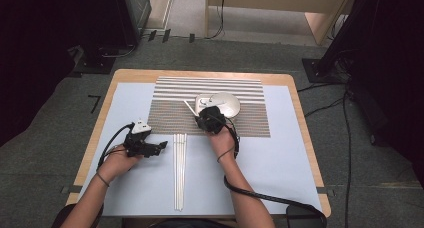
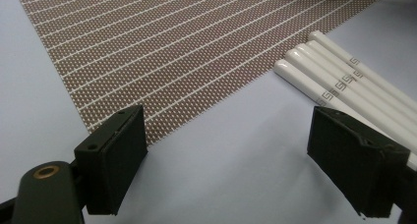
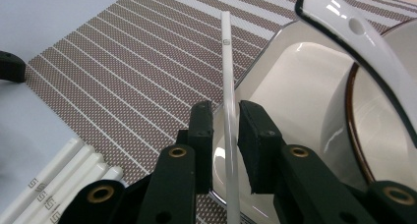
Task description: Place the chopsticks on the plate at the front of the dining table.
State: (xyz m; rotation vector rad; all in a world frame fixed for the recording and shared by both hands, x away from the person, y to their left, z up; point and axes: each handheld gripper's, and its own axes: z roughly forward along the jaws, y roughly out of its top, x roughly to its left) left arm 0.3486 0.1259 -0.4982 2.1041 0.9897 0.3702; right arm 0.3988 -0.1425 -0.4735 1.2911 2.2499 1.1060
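My right tool (image 3: 225,130) has one white chopstick (image 3: 227,86) between its pads, loose, with small gaps, beside the white dish (image 3: 295,91). My left tool (image 2: 226,155) is wide open over the desk (image 2: 221,150).

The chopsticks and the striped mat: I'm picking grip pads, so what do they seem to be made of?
Chopsticks: glossy white, hard, likely plastic or ceramic; they show smooth highlights and printed grey marks. Striped mat: brown woven mesh, probably vinyl; its dotted weave texture looks matte.
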